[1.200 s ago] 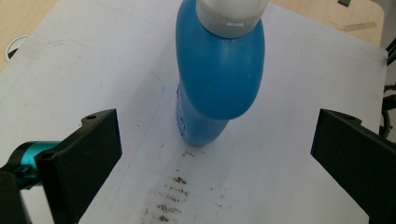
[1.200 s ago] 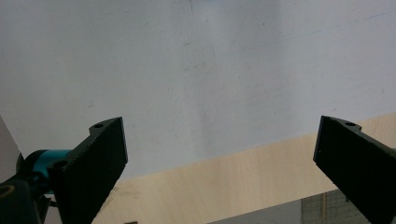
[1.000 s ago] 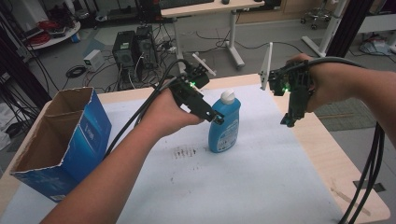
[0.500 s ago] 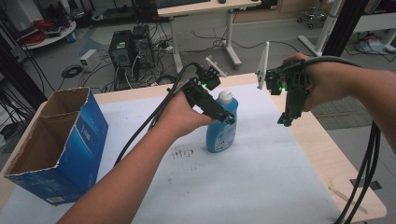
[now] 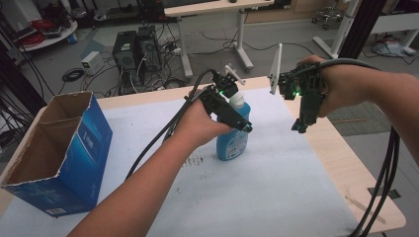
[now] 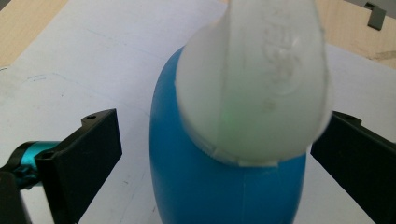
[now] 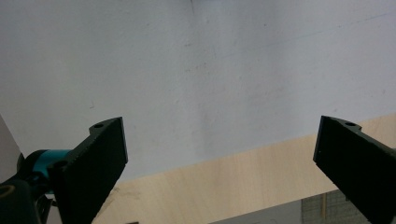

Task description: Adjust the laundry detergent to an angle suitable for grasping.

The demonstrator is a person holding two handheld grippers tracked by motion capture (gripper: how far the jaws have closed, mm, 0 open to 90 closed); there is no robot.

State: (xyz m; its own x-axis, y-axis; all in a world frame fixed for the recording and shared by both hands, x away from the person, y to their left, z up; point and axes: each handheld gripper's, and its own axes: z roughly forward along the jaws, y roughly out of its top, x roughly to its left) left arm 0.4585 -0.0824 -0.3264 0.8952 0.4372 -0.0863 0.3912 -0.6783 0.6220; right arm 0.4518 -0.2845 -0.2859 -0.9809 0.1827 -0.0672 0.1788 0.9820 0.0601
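Standing upright mid-mat, blue bottle (image 5: 232, 141) with white cap (image 6: 254, 88): probably smooth, slick plastic, maybe sloshy with liquid, so better squeezed around the wide body than the tapered cap. Left gripper (image 6: 219, 154) spread wide, straddling it, not touching. Right gripper (image 7: 219, 154) gaping too, empty, off over the table edge (image 7: 233, 186).

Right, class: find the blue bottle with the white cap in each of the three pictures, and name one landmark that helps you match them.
High view: the blue bottle stands upright at the table's middle, under the left hand-held gripper.
Left gripper view: it fills the centre, white cap nearest the camera, between two open jaws.
Right gripper view: not in it.
Shared landmark: the white sheet covering the table.
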